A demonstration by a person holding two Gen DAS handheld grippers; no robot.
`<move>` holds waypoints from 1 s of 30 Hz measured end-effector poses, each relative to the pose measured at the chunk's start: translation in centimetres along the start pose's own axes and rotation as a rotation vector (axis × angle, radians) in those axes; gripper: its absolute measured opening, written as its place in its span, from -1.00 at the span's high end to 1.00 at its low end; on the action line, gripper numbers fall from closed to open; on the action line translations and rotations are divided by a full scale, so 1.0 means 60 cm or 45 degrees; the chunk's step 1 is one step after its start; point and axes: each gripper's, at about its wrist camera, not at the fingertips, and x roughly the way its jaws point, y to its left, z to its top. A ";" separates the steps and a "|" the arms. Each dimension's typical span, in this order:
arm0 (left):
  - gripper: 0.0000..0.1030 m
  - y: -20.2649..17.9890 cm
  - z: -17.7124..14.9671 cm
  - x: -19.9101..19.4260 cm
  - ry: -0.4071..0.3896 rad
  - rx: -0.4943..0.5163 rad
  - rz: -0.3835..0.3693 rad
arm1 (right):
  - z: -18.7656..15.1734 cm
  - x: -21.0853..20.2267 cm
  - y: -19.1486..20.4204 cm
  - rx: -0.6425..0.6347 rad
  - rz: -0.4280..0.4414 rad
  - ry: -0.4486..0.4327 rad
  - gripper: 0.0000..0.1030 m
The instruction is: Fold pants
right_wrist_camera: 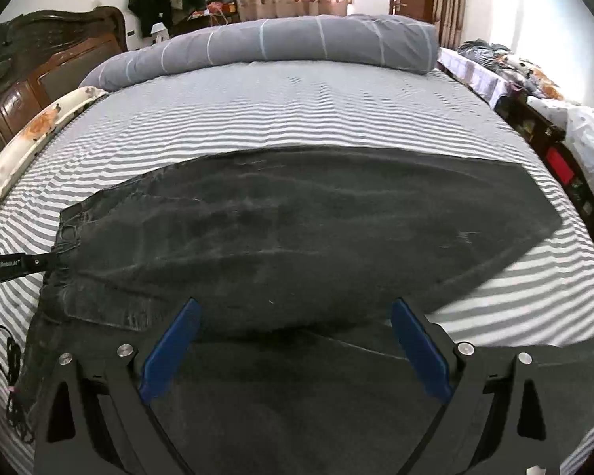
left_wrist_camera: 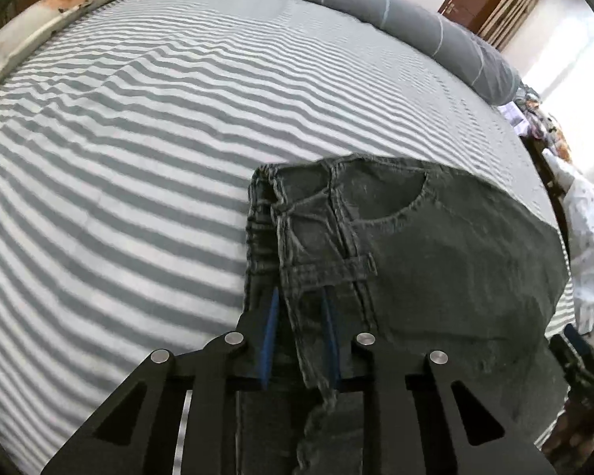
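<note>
The dark grey denim pants (right_wrist_camera: 297, 237) lie across the grey-and-white striped bed sheet (right_wrist_camera: 297, 111), already folded lengthwise as it seems, with the waistband toward the left side and the leg end toward the right. The left gripper (left_wrist_camera: 301, 328) is pinching the doubled waistband near a belt loop, its blue pads (left_wrist_camera: 271, 316) pressed close on the cloth. The right gripper (right_wrist_camera: 295, 340) hangs over the near edge of the pants with its blue pads (right_wrist_camera: 415, 348) spread wide, and it holds nothing. I think the risk is that only the left side is gripped: if the left gripper lifts or pulls now, the heavy denim may drag on the sheet, the two legs may slide apart, and the fold line would become crooked. The grip seems also to catch only a narrow part of the waistband, so the thick seam could slip out of the pads. If the right gripper closes on only the upper layer, the lower leg would stay behind. For writing, a small white label on the arm of the left gripper reads something like "GenRobot.AI", but it is small and I am not fully sure.
</note>
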 end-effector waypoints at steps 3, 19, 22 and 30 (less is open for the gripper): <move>0.57 0.011 0.011 0.008 -0.027 -0.031 -0.057 | 0.001 0.019 0.013 -0.001 0.017 0.009 -0.87; 0.57 0.020 0.064 0.039 -0.121 -0.089 -0.104 | 0.002 0.058 0.034 -0.048 0.002 0.035 -0.87; 0.55 0.024 0.075 0.049 -0.138 -0.138 -0.132 | 0.007 0.059 0.038 -0.100 -0.010 0.039 -0.87; 0.89 0.026 0.061 0.015 -0.235 -0.151 -0.161 | 0.040 0.074 0.029 -0.268 0.028 0.062 -0.87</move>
